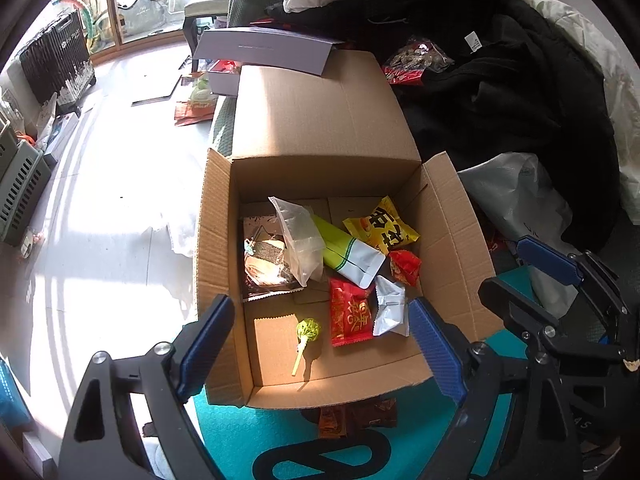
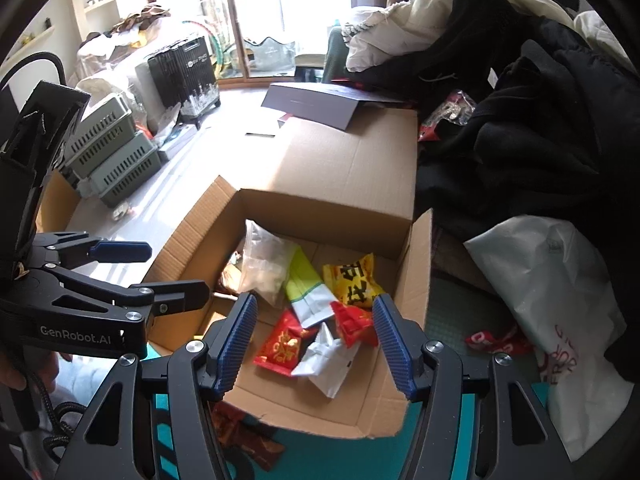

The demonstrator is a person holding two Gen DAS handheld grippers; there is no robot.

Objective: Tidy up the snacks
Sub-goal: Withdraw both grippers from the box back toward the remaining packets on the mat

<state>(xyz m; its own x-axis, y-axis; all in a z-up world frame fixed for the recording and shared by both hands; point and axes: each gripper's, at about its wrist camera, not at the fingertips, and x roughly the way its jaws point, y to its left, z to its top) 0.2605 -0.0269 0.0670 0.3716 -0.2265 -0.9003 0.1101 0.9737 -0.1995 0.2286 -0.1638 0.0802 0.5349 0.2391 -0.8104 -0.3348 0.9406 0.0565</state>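
Note:
An open cardboard box (image 1: 452, 240) holds several snacks: a green lollipop (image 1: 307, 330), a red packet (image 1: 350, 312), a silver-white packet (image 1: 390, 308), a yellow packet (image 1: 382, 228), a green-and-white pouch (image 1: 344, 248) and a clear bag (image 1: 298, 236). My left gripper (image 1: 320, 320) hangs open over the box's near end, with nothing between its pads. My right gripper (image 2: 316, 312) is also open above the box (image 2: 416, 280), over the red packet (image 2: 284, 342) and the white packet (image 2: 326, 360), touching neither. Each gripper shows at the edge of the other's view.
The box stands on a teal mat (image 1: 240, 432); a few brown and orange snack packets (image 1: 344, 416) lie under its front edge. A white plastic bag (image 1: 516, 200) and a pile of black clothes (image 1: 500, 80) are to the right. Grey baskets (image 2: 112, 156) stand on the floor at left.

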